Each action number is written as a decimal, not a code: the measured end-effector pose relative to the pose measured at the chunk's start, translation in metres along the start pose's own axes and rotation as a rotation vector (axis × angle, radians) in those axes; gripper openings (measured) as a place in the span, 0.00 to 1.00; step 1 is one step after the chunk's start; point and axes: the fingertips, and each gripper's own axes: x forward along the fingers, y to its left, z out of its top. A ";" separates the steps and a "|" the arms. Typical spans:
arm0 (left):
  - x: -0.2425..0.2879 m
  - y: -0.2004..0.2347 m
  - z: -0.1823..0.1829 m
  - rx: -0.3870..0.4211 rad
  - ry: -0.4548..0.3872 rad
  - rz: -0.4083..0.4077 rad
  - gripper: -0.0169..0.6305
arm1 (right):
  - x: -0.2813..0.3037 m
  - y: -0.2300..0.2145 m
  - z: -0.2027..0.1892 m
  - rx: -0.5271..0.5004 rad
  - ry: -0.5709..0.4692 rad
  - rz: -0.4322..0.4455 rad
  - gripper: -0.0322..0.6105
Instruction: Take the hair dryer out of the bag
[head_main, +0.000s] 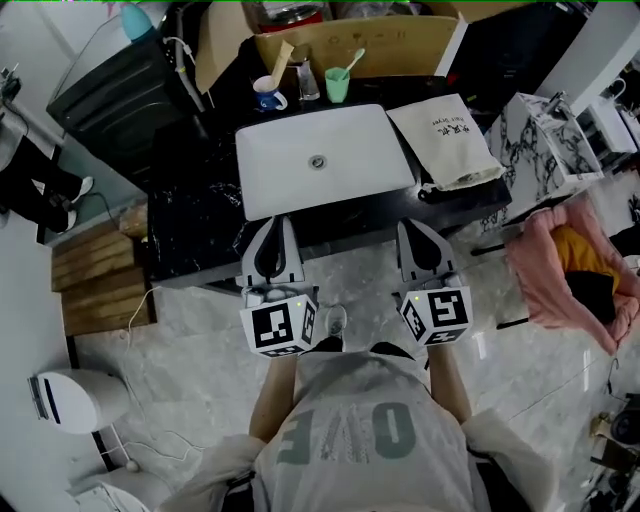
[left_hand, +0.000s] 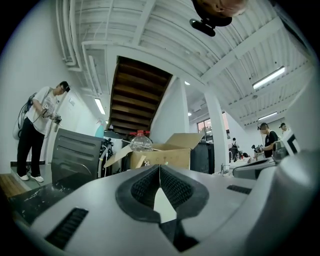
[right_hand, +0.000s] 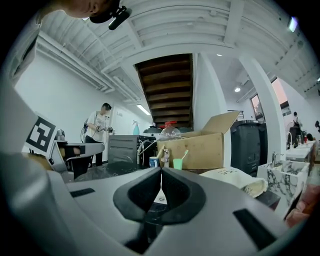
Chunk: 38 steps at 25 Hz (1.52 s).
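The left gripper (head_main: 274, 232) hovers over the near edge of the dark counter (head_main: 190, 225), its jaws pressed together with nothing between them. Just beyond it sits the white sink (head_main: 280, 180), with a blue mug (head_main: 268, 97) and a green cup (head_main: 337, 86) at its far side. The right gripper (head_main: 415, 238) is likewise closed and empty, side by side with the left. Right of the sink, the cream bag (head_main: 445, 140) lies on the counter, well apart from both grippers. The hair dryer is not in sight.
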 end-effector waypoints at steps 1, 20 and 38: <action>0.007 0.004 -0.002 -0.010 0.006 -0.004 0.07 | 0.008 0.000 -0.001 -0.001 0.006 -0.008 0.10; 0.045 0.001 0.008 0.052 -0.033 0.067 0.07 | 0.079 -0.002 0.030 -0.016 -0.087 0.115 0.10; 0.036 0.002 0.011 0.069 -0.046 0.173 0.07 | 0.080 -0.014 0.029 0.032 -0.107 0.188 0.10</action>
